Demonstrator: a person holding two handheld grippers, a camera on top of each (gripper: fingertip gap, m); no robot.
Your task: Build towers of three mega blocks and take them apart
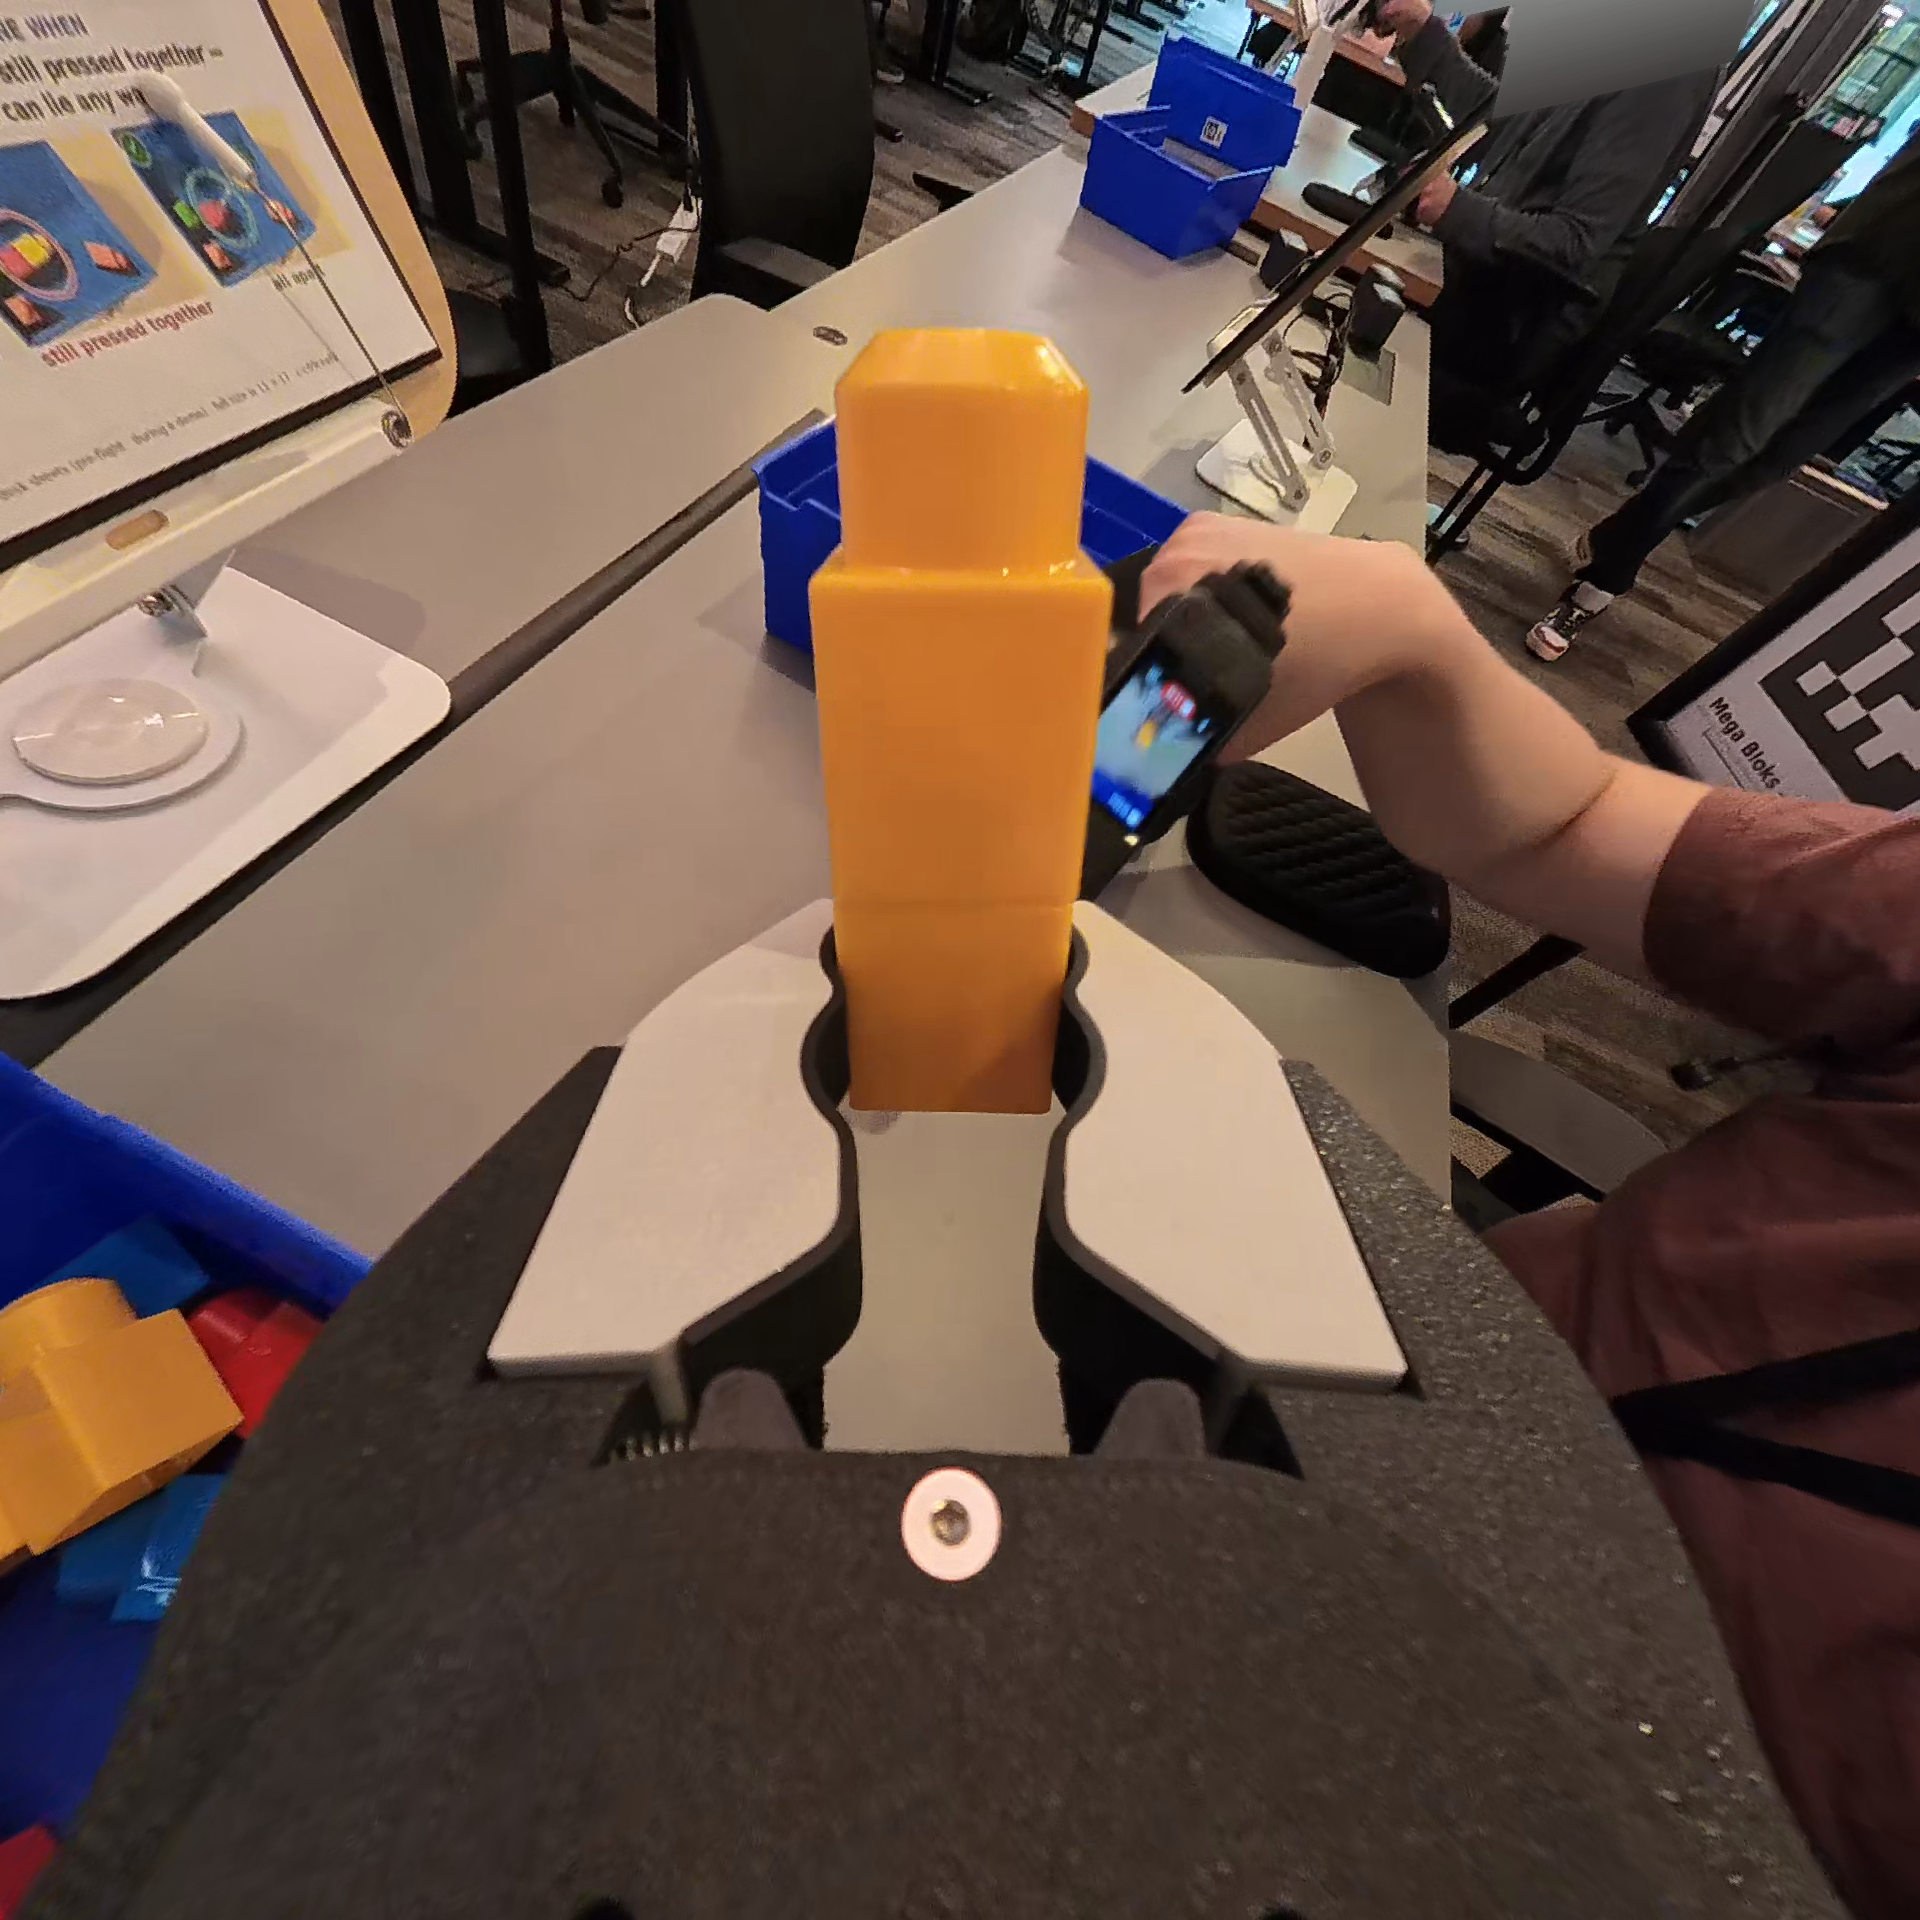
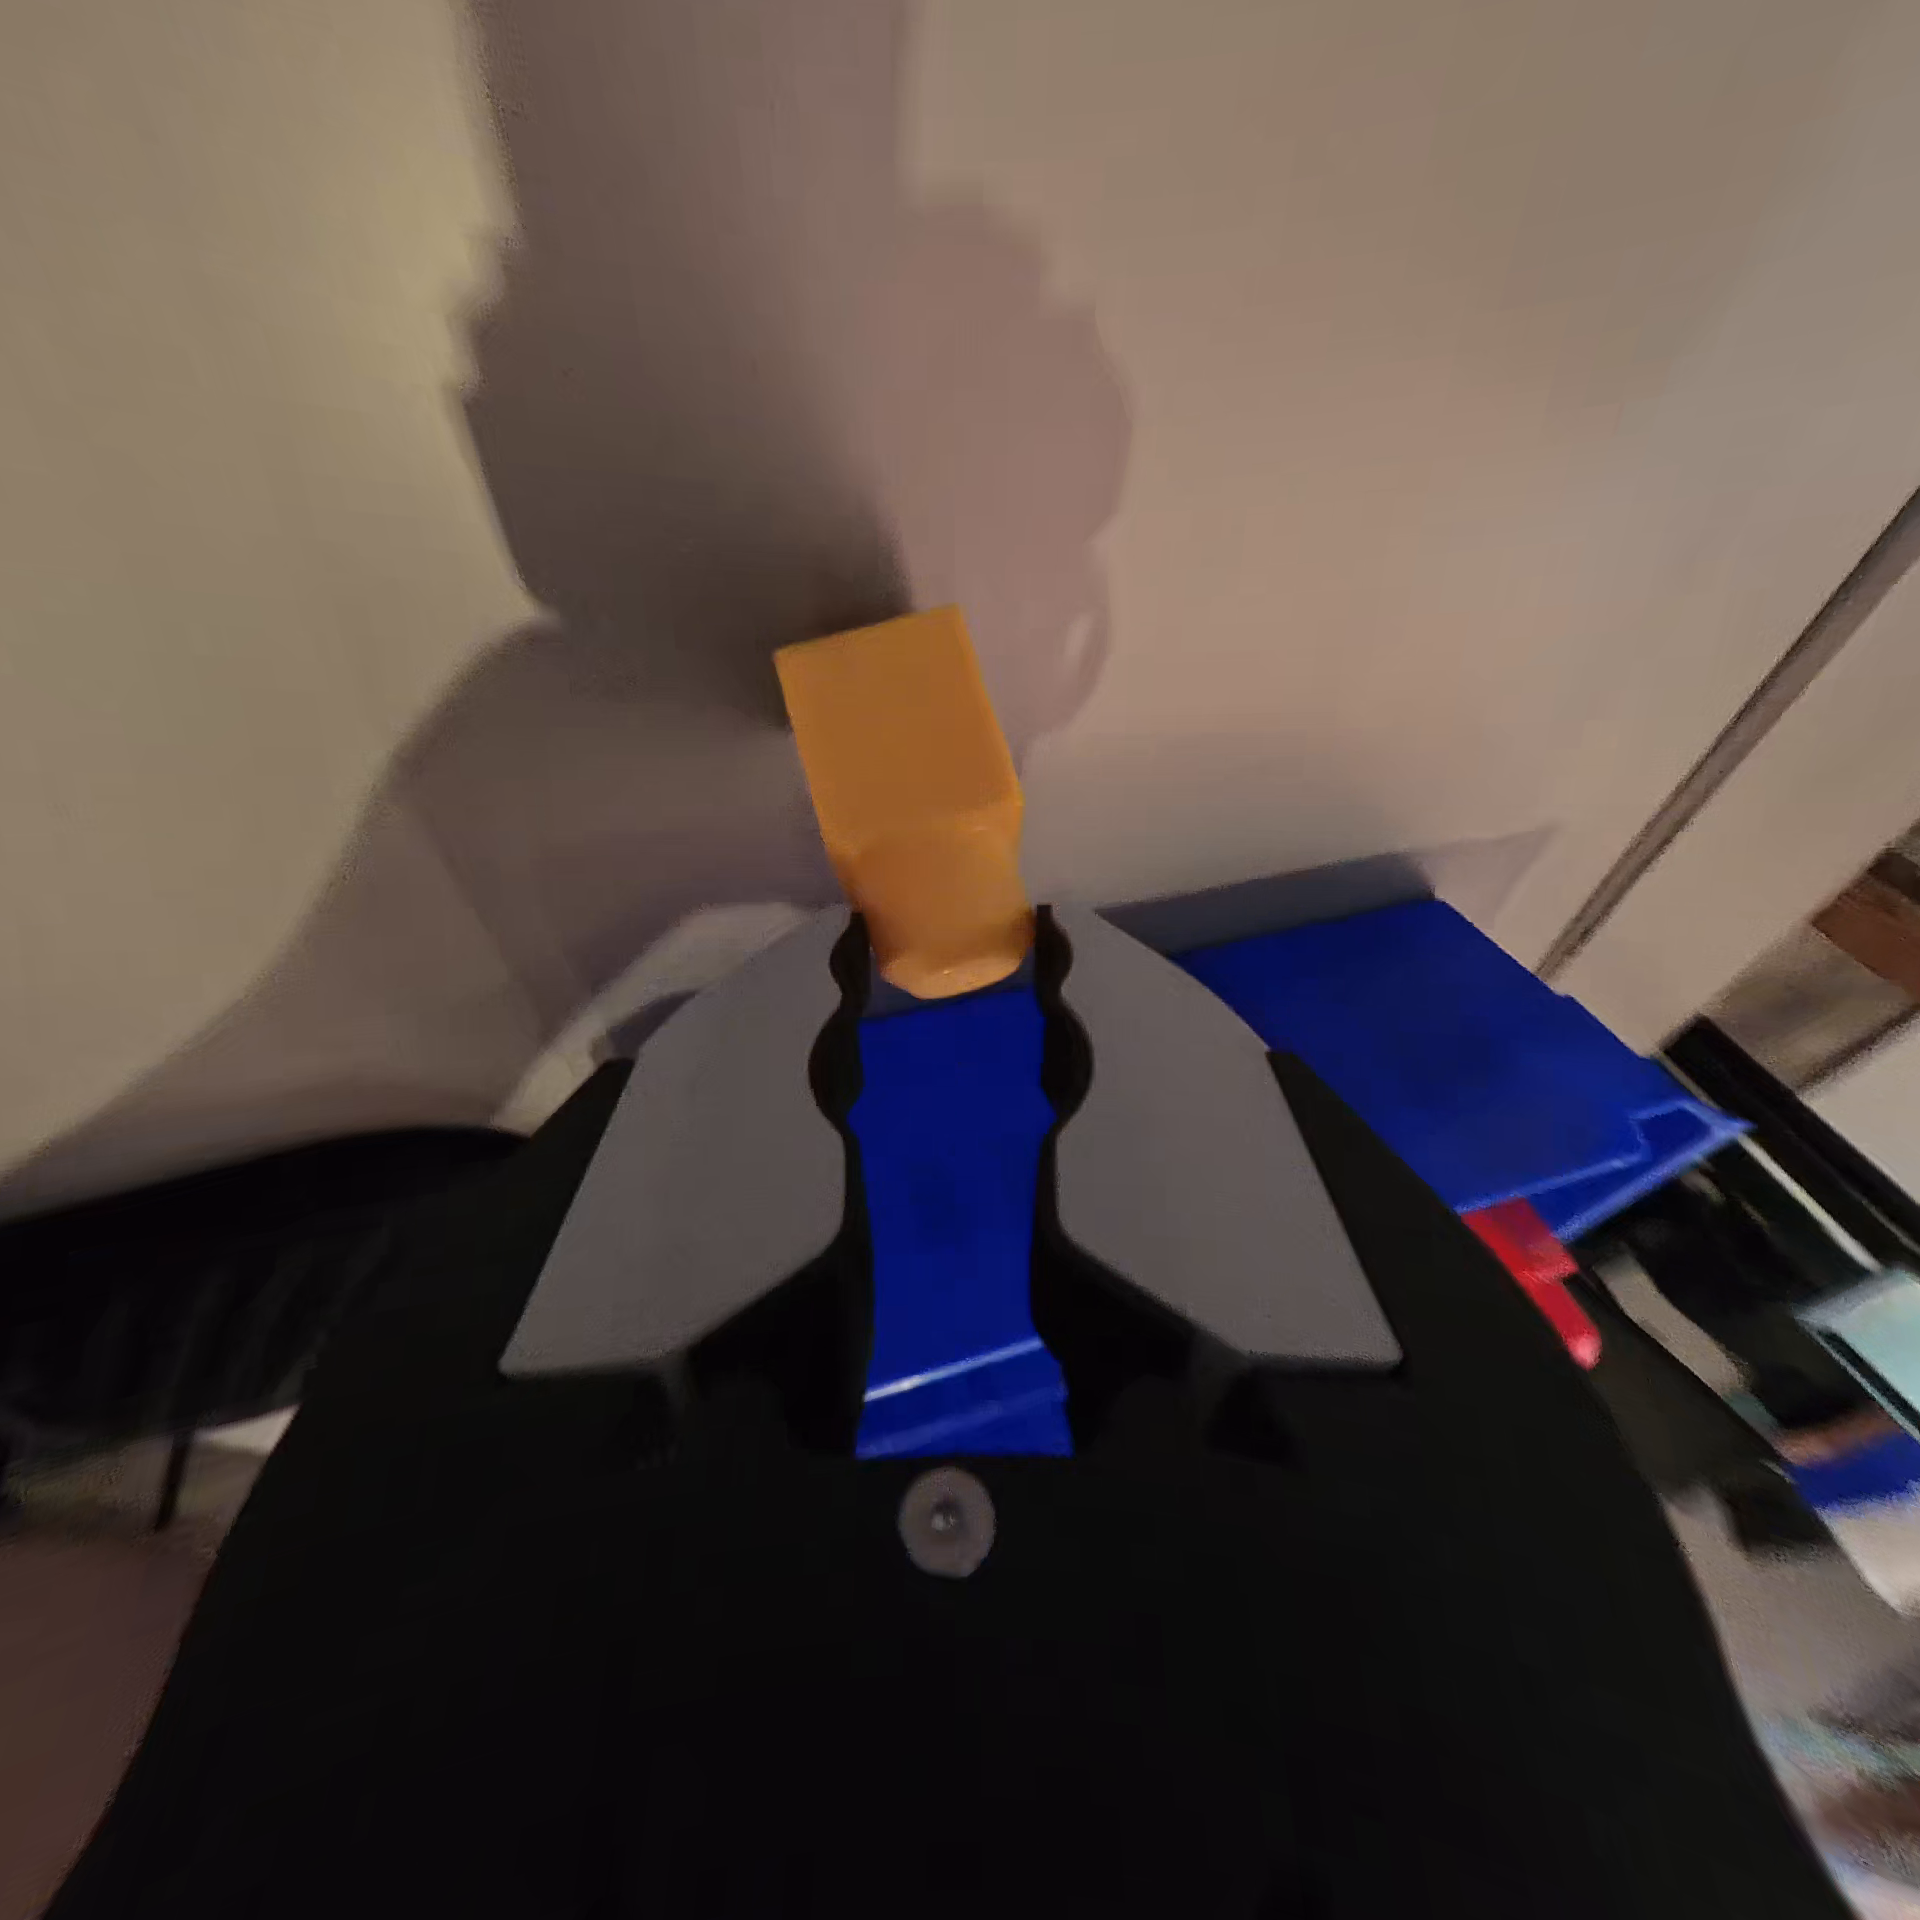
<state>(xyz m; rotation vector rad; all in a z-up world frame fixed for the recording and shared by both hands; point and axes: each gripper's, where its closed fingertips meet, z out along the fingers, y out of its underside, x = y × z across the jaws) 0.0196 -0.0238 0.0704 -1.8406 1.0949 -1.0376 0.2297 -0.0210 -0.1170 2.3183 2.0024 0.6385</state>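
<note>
In the left wrist view my left gripper [image 1: 951, 966] is shut on the bottom block of an orange stack [image 1: 956, 727]. The stack stands upright out of the jaws, and the stud of its upper block is on top. Both pads press its sides. The other gripper [image 1: 1174, 707], held by a hand, is just right of the stack; its fingertips are hidden behind it. In the blurred right wrist view my right gripper [image 2: 948, 945] is shut on the stud end of a single orange block [image 2: 894, 748], which points away from the fingertips.
A blue bin [image 1: 62, 1195] with loose orange, red and blue blocks is at lower left. Another blue bin [image 1: 795, 540] stands behind the stack and shows under my right gripper [image 2: 1403, 1018]. An instruction board on a white stand [image 1: 208, 727] is at left. More bins and people are farther off.
</note>
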